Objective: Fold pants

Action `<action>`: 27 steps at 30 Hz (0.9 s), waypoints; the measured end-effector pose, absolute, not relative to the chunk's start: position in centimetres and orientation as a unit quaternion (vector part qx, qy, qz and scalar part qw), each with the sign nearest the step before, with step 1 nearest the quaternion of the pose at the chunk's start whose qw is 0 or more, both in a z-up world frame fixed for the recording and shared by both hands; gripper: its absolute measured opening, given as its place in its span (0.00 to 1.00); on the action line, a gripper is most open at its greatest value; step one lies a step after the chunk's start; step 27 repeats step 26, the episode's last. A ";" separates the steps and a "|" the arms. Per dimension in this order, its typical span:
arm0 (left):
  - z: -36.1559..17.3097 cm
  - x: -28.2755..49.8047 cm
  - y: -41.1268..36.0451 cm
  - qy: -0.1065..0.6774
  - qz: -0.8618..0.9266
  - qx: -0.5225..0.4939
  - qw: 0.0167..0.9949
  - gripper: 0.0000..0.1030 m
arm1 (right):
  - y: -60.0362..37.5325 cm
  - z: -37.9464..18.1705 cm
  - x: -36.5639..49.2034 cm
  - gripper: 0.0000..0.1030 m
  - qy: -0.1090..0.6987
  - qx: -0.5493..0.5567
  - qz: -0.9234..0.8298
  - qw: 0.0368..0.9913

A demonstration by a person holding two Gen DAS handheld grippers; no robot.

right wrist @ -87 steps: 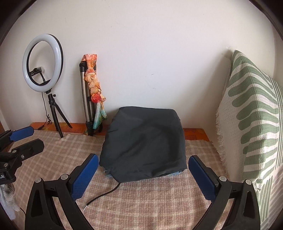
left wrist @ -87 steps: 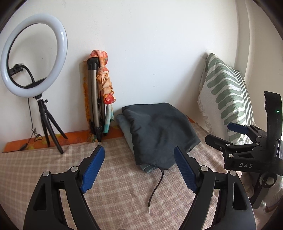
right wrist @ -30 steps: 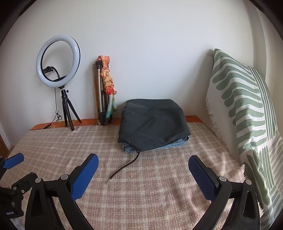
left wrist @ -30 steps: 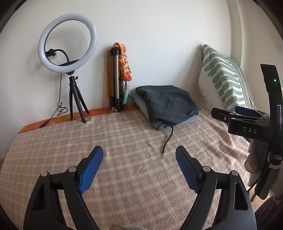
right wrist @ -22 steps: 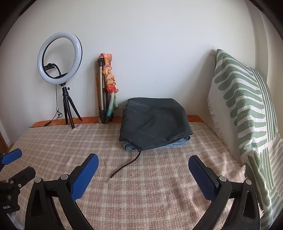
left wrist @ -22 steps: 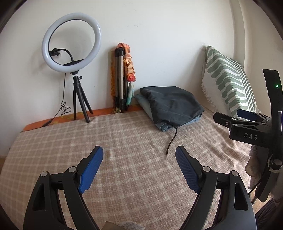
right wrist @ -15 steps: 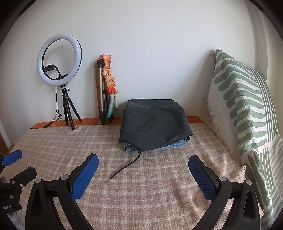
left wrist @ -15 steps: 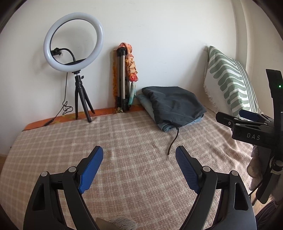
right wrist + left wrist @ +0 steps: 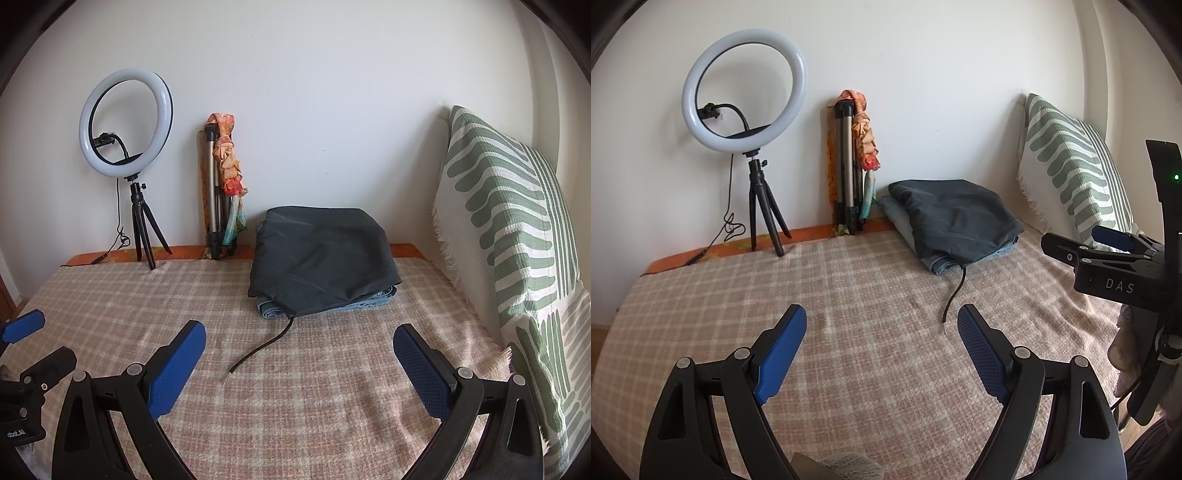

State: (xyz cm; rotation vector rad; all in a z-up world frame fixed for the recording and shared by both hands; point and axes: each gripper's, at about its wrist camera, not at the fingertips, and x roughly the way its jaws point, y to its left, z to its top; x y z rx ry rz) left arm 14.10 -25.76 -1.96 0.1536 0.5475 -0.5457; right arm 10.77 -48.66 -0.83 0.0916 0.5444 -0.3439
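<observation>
Dark grey fabric pants (image 9: 320, 258), folded into flat bundle, atop folded blue denim pants (image 9: 365, 302), far side of checked bedspread; black drawstring (image 9: 264, 345) trailing forward.

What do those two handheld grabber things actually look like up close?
Each gripper is a black plastic frame with silver rivets and two long fingers faced with textured blue pads: left gripper, right gripper. Seen from the left camera, the right one carries white "DAS" lettering and a small green light.

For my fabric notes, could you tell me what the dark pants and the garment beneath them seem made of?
Dark pants: thin, smooth woven cloth, perhaps synthetic; faint sheen, soft creases. Garment beneath: likely denim; faded blue, thicker folded edges.
</observation>
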 end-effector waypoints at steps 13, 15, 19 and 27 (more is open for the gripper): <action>-1.9 13.8 -25.9 0.256 -0.258 0.083 0.928 0.82 | -48.6 -0.9 10.9 1.00 0.270 0.043 -0.167 0.947; -1.9 13.8 -25.9 0.251 -0.259 0.084 0.929 0.82 | -48.5 -1.0 10.9 1.00 0.271 0.042 -0.166 0.947; -2.0 13.9 -25.9 0.255 -0.261 0.082 0.927 0.82 | -48.5 -1.0 11.0 1.00 0.271 0.042 -0.167 0.947; -2.0 13.7 -26.1 0.252 -0.255 0.089 0.929 0.82 | -48.4 -1.0 11.0 1.00 0.271 0.042 -0.167 0.947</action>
